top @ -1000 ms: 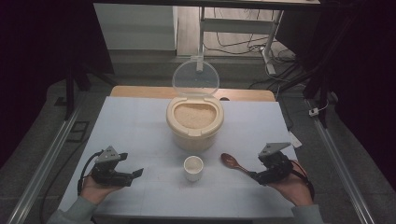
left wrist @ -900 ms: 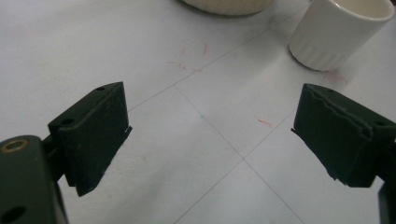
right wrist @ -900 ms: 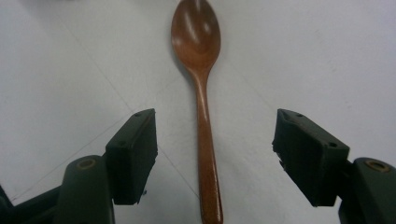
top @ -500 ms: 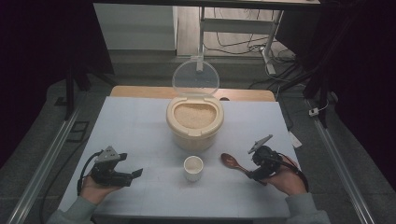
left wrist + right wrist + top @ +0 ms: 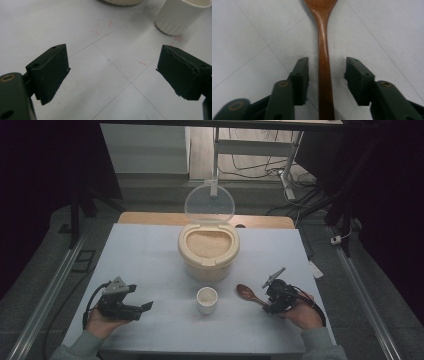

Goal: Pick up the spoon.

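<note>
The wooden spoon (image 5: 323, 62) lies flat on the white table (image 5: 150, 255), just right of the small white cup (image 5: 207, 299) and in front of the open tub of rice (image 5: 208, 251). Since a second ago my right gripper (image 5: 326, 72) has come down over its handle; its jaws have just been closing and now straddle the handle, not yet pressing it. My left gripper (image 5: 112, 72) has stayed put, jaws wide apart over bare table, holding nothing.

On table: one rice container (image 5: 208, 251) with open lid, one white cup (image 5: 207, 299), one wooden spoon (image 5: 249, 293), two grippers.
</note>
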`<state>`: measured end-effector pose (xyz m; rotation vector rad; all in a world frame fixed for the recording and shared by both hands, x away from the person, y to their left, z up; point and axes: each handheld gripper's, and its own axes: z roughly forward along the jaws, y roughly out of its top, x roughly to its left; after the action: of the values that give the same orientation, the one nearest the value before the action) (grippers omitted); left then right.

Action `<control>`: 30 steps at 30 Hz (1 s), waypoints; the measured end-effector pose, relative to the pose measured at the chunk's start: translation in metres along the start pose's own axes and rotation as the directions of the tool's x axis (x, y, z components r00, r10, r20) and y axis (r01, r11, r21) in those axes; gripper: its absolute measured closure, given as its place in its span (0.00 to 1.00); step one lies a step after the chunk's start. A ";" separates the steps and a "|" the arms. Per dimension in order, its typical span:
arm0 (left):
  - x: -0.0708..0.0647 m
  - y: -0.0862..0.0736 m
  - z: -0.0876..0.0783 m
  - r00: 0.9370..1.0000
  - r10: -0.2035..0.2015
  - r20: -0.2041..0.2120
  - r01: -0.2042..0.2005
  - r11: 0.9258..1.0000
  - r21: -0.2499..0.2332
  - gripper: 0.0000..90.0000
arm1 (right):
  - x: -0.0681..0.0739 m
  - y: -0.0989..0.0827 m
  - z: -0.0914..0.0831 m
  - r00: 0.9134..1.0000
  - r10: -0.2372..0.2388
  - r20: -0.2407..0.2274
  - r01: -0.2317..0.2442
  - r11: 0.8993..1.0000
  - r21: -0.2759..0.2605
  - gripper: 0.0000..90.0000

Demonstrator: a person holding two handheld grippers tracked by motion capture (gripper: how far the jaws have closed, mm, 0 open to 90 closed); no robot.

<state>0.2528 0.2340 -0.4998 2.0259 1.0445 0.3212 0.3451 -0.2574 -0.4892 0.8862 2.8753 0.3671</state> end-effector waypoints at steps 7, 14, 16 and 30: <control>0.000 0.000 0.001 1.000 0.006 -0.002 -0.006 1.000 0.006 0.11 | 0.004 0.006 0.003 0.999 -0.030 0.027 0.029 0.999 0.044 0.88; 0.000 0.000 0.000 1.000 0.004 -0.004 -0.004 1.000 0.007 0.12 | 0.009 0.006 0.003 0.997 -0.057 0.052 0.055 0.998 0.043 0.89; 0.001 0.000 0.000 1.000 0.000 -0.006 0.000 1.000 0.005 0.12 | 0.009 0.004 0.002 0.997 -0.056 0.053 0.054 0.998 0.024 0.89; 0.003 0.000 0.000 1.000 -0.007 -0.012 0.007 1.000 0.008 0.12 | 0.016 -0.007 -0.025 0.999 -0.038 0.014 0.040 0.985 -0.170 0.89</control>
<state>0.2543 0.2364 -0.5005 2.0299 1.0612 0.3262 0.3235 -0.2592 -0.4673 0.7990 2.7947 0.5919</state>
